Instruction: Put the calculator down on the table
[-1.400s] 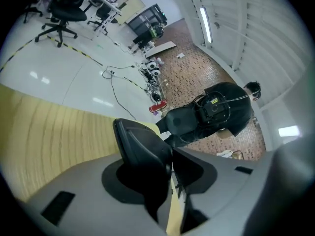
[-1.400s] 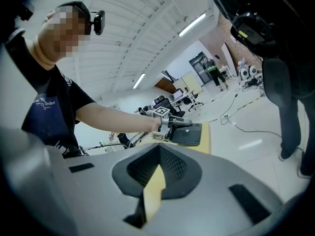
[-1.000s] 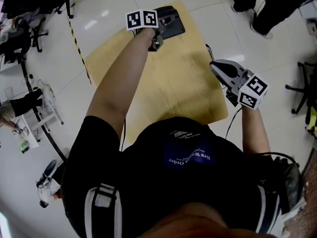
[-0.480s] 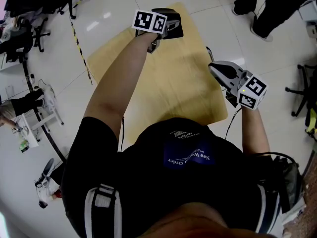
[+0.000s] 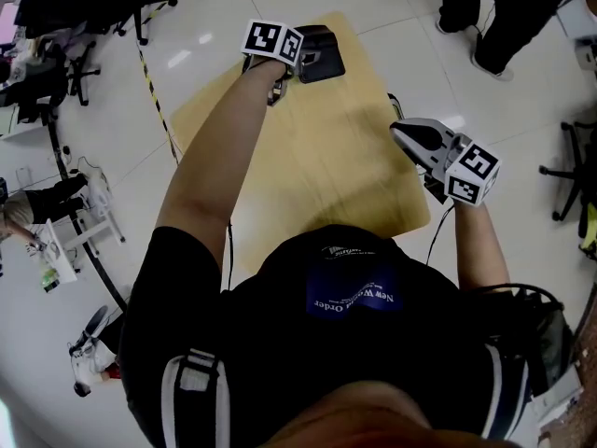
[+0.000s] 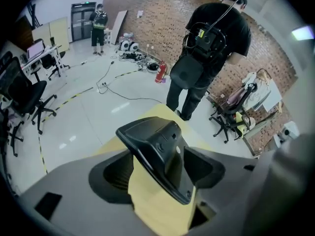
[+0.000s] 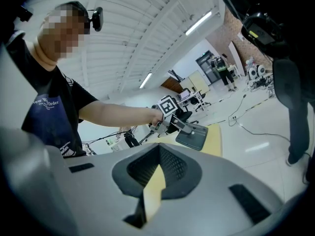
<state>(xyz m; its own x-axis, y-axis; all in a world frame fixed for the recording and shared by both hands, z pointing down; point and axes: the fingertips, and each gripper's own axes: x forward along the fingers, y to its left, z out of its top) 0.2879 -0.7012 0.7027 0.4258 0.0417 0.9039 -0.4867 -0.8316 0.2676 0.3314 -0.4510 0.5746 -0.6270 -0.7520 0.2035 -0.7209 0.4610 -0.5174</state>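
Observation:
The calculator [image 5: 320,52] is a dark, flat slab held over the far end of the light wooden table [image 5: 326,157]. My left gripper [image 5: 303,59] is shut on it at full width. In the left gripper view the calculator [image 6: 160,154] stands tilted between the two jaws with its black underside towards the camera. The right gripper view shows the calculator [image 7: 193,134] slanted just above the table [image 7: 215,136]. My right gripper [image 5: 399,131] hovers at the table's right edge, jaws together and holding nothing.
A person in black [image 6: 206,48] stands just beyond the table's far end. Office chairs [image 5: 56,63] and yellow-black floor tape [image 5: 149,73] lie to the left. More chairs [image 6: 231,112] and a red fire extinguisher [image 6: 161,73] stand by the brick wall.
My left gripper has carried the calculator a little further towards the table's far end and rolled its wrist. The right gripper has stayed still.

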